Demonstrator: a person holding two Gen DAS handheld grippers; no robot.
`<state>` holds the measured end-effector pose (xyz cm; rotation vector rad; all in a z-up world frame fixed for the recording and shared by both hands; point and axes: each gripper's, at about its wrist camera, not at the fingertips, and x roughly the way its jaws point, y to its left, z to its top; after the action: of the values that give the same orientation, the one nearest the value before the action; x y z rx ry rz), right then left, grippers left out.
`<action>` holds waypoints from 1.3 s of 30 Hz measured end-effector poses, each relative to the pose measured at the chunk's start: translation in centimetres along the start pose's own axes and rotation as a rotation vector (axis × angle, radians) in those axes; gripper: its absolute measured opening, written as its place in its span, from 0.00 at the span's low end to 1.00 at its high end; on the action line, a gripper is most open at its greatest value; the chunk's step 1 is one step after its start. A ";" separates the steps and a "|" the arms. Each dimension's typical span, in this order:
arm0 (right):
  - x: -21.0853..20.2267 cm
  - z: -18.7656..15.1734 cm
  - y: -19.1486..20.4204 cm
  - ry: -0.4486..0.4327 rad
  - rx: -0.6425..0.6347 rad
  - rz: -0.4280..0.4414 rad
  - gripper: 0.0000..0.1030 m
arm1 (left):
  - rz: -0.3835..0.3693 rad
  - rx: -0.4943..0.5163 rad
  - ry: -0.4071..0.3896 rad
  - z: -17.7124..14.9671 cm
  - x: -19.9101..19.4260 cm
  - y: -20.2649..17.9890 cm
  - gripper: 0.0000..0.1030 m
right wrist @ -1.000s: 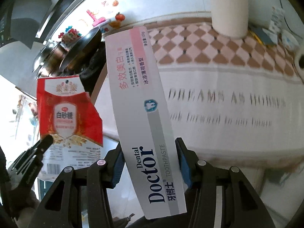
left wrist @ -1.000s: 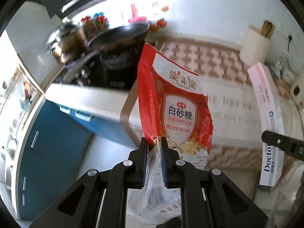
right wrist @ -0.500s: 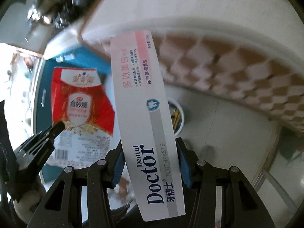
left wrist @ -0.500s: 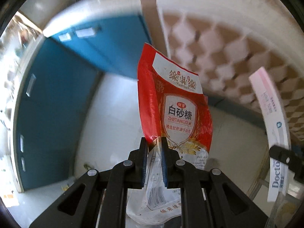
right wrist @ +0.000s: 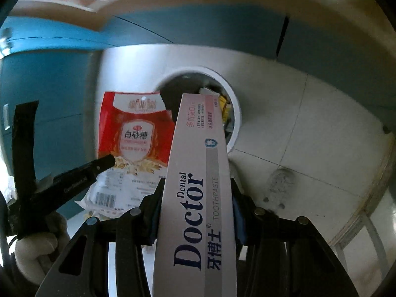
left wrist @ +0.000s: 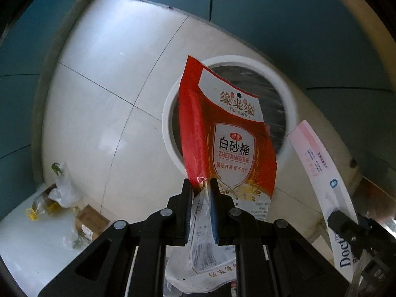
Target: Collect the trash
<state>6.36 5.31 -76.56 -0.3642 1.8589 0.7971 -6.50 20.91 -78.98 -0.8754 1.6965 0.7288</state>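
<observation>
My left gripper (left wrist: 201, 185) is shut on a red and white sugar bag (left wrist: 227, 143), holding it upright above the white round trash bin (left wrist: 170, 128) on the floor. My right gripper (right wrist: 196, 188) is shut on a pink and grey toothpaste box (right wrist: 198, 185), its far end over the bin's (right wrist: 235, 113) opening. The bin has a dark liner and some rubbish inside. The bag (right wrist: 136, 133) and left gripper (right wrist: 109, 160) show at the left in the right wrist view. The box (left wrist: 319, 168) shows at the right in the left wrist view.
Blue cabinet fronts (left wrist: 284, 24) stand behind the bin. White floor tiles (left wrist: 104, 74) surround it. Loose litter, a plastic bag and a small carton (left wrist: 89, 220) lie on the floor at the lower left. A metal frame leg (right wrist: 366, 225) is at the right.
Both grippers have tilted down from the counter and stove to the floor. The bin, first out of sight, now lies right under the bag and the box. Both grips are unchanged.
</observation>
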 end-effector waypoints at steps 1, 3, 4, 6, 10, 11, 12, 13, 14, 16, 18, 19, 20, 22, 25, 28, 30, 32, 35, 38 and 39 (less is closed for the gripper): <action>1.6 0.5 -0.3 0.008 0.012 0.008 0.47 | 0.001 0.008 0.004 0.8 1.1 0.0 0.10; 4.4 2.0 -0.7 0.022 0.022 0.013 0.47 | -0.002 0.018 0.021 2.1 2.9 0.3 0.10; 6.0 2.5 -0.8 0.028 0.022 0.008 0.47 | -0.007 0.027 0.033 2.5 3.7 0.3 0.11; 8.0 3.4 -0.7 0.041 0.032 0.013 0.47 | -0.012 0.049 0.063 3.4 5.2 0.4 0.14; 12.1 5.2 -0.2 0.057 0.051 0.011 0.47 | -0.071 0.052 0.109 3.8 6.3 1.3 0.21; 13.0 5.7 0.1 0.059 0.046 0.007 0.47 | -0.078 0.047 0.111 3.8 6.1 1.5 0.23; 13.5 6.2 0.1 0.062 0.041 0.000 0.48 | -0.081 0.038 0.103 3.7 6.0 1.6 0.26; 14.0 6.4 0.2 0.069 0.038 -0.005 0.48 | -0.076 0.032 0.095 3.4 5.9 1.6 0.38; 14.5 6.6 0.3 0.081 0.038 -0.010 0.48 | -0.073 0.028 0.083 3.2 5.6 2.0 0.56; 15.5 6.8 0.6 0.103 0.035 -0.022 0.62 | -0.066 0.018 0.041 2.8 4.5 2.5 0.77; 15.0 6.8 0.7 0.087 0.029 -0.040 0.83 | -0.051 0.012 0.006 2.2 3.4 2.9 0.84; 14.6 6.8 1.1 0.074 0.019 -0.055 0.85 | -0.051 0.005 -0.002 2.3 3.2 3.1 0.92; 14.1 6.6 1.3 0.064 0.010 -0.070 0.86 | -0.050 -0.002 -0.012 2.0 2.6 3.4 0.98; 12.9 6.1 1.9 0.047 -0.002 -0.089 0.88 | -0.038 -0.005 -0.054 1.1 1.2 4.1 0.99; 10.8 5.3 2.7 0.014 -0.029 -0.131 0.99 | -0.025 -0.010 -0.110 -0.5 -1.3 4.9 0.99; 8.0 4.0 3.6 -0.026 -0.064 -0.176 1.00 | -0.005 -0.010 -0.153 -2.3 -4.5 4.3 0.99; 6.1 3.3 4.0 -0.039 -0.071 -0.180 1.00 | 0.014 -0.008 -0.181 -3.2 -5.9 4.2 0.99; 4.1 2.2 4.5 -0.052 -0.077 -0.189 1.00 | 0.002 -0.015 -0.197 -4.5 -7.8 4.5 0.99; 0.7 0.0 4.9 -0.086 -0.110 -0.208 1.00 | -0.001 -0.025 -0.234 -6.8 -11.5 4.5 0.99; -3.5 -2.3 6.0 -0.131 -0.139 -0.223 1.00 | -0.003 -0.020 -0.272 -9.3 -15.5 4.5 0.99; -4.9 -3.3 6.3 -0.141 -0.145 -0.226 1.00 | -0.005 -0.018 -0.284 -10.0 -16.8 4.5 0.99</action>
<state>2.47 7.25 -69.06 -0.5846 1.6000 0.7832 -12.32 18.59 -59.93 -0.7488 1.4373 0.8249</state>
